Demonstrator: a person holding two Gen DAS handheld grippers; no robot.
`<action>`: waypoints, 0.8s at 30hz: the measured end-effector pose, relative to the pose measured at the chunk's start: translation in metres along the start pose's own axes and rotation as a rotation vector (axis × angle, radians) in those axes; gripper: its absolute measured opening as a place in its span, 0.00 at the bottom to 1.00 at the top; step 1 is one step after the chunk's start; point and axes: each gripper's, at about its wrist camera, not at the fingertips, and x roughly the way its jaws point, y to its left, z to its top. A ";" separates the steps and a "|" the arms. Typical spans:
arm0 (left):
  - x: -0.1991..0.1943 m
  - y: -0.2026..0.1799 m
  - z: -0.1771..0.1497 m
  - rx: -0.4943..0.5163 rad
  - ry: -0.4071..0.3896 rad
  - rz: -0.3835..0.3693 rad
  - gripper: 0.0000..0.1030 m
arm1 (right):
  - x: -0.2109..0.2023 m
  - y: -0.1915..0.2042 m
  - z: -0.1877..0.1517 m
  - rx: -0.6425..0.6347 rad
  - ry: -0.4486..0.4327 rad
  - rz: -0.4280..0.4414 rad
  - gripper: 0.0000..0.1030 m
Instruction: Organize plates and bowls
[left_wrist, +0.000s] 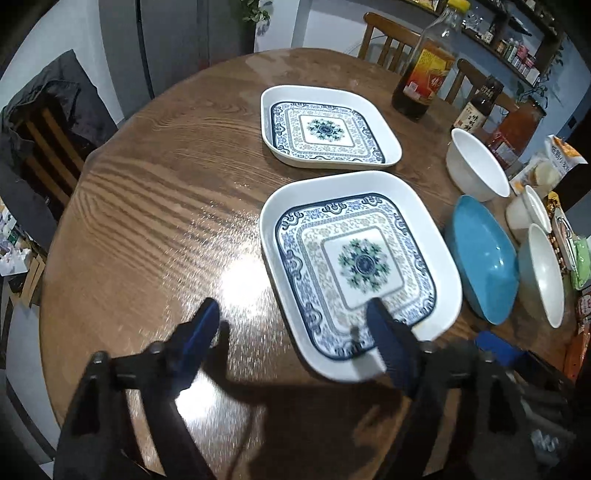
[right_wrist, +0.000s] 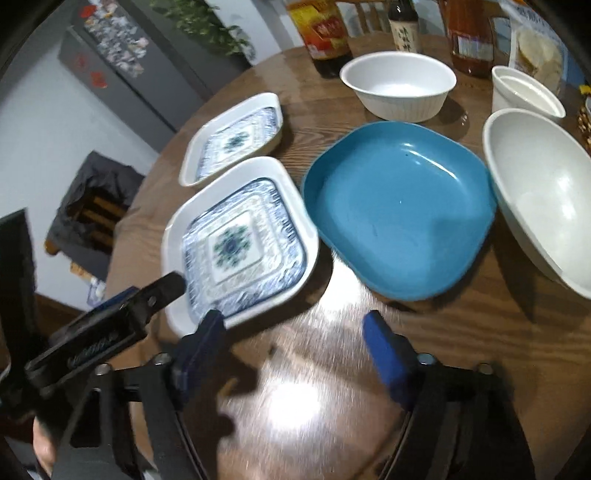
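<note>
Two square white plates with blue patterns lie on the round wooden table (left_wrist: 147, 206): a near plate (left_wrist: 354, 266) and a far plate (left_wrist: 325, 127). A blue square plate (left_wrist: 484, 258) lies to the right, with white bowls (left_wrist: 476, 162) beyond it. My left gripper (left_wrist: 291, 314) is open over the near plate's front left corner, its right finger above the plate. My right gripper (right_wrist: 295, 328) is open and empty above bare table, in front of the near plate (right_wrist: 240, 240) and the blue plate (right_wrist: 399, 206). The left gripper (right_wrist: 110, 325) shows at the near plate's left edge.
A large white bowl (right_wrist: 546, 199), a ribbed white bowl (right_wrist: 399, 86) and a white cup (right_wrist: 524, 92) stand at the right. Bottles (left_wrist: 424, 74) and food packets (left_wrist: 554, 158) line the far right edge. Wooden chairs (left_wrist: 384, 40) stand behind the table.
</note>
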 end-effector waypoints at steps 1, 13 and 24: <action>0.003 -0.001 0.002 0.005 0.001 0.000 0.65 | 0.003 -0.001 0.002 0.013 -0.001 -0.002 0.72; 0.018 0.021 0.015 0.069 0.040 -0.021 0.13 | 0.018 0.010 0.002 0.052 0.072 0.036 0.19; 0.005 0.049 0.001 0.185 0.055 0.025 0.18 | 0.005 0.029 -0.035 -0.003 0.135 0.051 0.30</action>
